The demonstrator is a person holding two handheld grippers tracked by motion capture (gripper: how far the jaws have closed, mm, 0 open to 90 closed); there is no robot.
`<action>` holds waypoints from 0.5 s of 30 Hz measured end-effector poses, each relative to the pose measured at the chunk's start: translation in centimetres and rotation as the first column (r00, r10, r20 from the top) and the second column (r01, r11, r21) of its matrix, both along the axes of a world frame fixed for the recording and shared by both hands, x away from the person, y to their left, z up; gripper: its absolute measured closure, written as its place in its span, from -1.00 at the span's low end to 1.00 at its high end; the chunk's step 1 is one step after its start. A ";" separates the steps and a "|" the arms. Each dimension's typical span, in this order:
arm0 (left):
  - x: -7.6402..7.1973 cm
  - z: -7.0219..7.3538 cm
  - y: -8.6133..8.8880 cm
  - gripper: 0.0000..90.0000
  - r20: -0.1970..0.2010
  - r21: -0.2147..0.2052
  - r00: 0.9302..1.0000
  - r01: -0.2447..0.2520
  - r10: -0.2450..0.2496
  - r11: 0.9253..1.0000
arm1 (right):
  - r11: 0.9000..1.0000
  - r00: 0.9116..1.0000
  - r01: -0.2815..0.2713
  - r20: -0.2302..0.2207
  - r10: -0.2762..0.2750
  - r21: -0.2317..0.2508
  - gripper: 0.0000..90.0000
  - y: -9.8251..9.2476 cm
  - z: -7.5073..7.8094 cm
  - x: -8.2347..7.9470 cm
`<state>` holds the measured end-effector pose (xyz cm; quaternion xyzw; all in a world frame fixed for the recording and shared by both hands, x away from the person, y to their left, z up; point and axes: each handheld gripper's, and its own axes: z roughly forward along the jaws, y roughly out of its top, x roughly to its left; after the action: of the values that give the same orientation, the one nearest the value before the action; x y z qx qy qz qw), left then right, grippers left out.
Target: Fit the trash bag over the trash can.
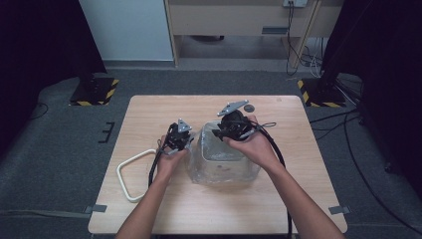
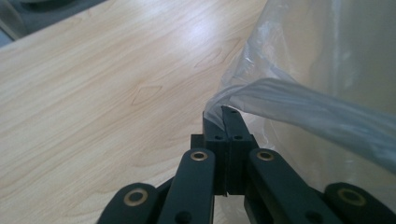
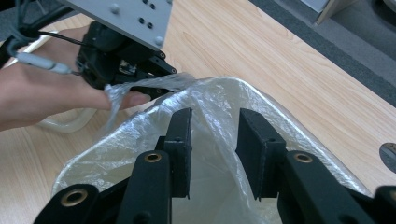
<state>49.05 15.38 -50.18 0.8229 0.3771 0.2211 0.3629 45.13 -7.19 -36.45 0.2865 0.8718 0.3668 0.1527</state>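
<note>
A clear plastic bag (image 1: 221,162) stands open in the middle of the wooden table (image 1: 149,109), seemingly around a pale container. My left gripper (image 1: 188,144) is at the bag's left rim. In the left gripper view it (image 2: 223,114) is shut on a fold of the bag's edge (image 2: 280,100). My right gripper (image 1: 219,134) hangs over the bag's far rim. In the right gripper view its jaws (image 3: 215,140) stand apart with loose bag film (image 3: 210,112) between them, and the pads do not press on it. Farther off there, the left gripper (image 3: 163,84) pinches the rim.
A white three-cornered loop (image 1: 130,174) lies on the table left of the bag, also behind the hand (image 3: 60,123). A small dark disc (image 1: 249,107) sits near the table's far edge. Black stands with striped bases (image 1: 94,89) flank the table on the floor.
</note>
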 end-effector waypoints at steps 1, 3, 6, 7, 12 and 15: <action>0.1 -0.2 0.1 1.00 -0.004 0.004 1.000 -0.004 0.004 1.000 | 1.000 1.000 -0.001 0.001 0.001 -0.002 0.46 0.0 0.0 0.0; 0.1 -0.5 0.3 1.00 -0.011 0.003 1.000 -0.014 0.014 1.000 | 1.000 1.000 -0.004 0.002 0.004 -0.009 0.47 0.1 -0.1 0.0; 0.1 -0.7 0.5 1.00 -0.006 0.009 1.000 -0.020 0.020 1.000 | 1.000 1.000 -0.002 -0.002 0.002 -0.012 0.47 0.1 -0.1 0.0; 0.1 -0.9 0.7 1.00 -0.007 0.009 1.000 -0.027 0.027 1.000 | 1.000 1.000 -0.001 -0.002 0.001 -0.010 0.47 0.0 -0.2 0.0; 0.1 -1.1 1.3 1.00 -0.009 0.009 0.999 -0.038 0.038 0.999 | 1.000 1.000 0.003 -0.008 -0.003 -0.013 0.48 -0.1 -0.4 0.0; 0.1 -1.2 1.4 1.00 -0.009 0.006 0.999 -0.046 0.046 0.999 | 1.000 1.000 0.000 -0.008 0.000 -0.017 0.49 -0.1 -0.6 0.0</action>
<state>49.14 16.82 -51.40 0.8160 0.3970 0.2268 0.3537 45.17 -7.32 -37.09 0.2867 0.8755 0.3582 0.1514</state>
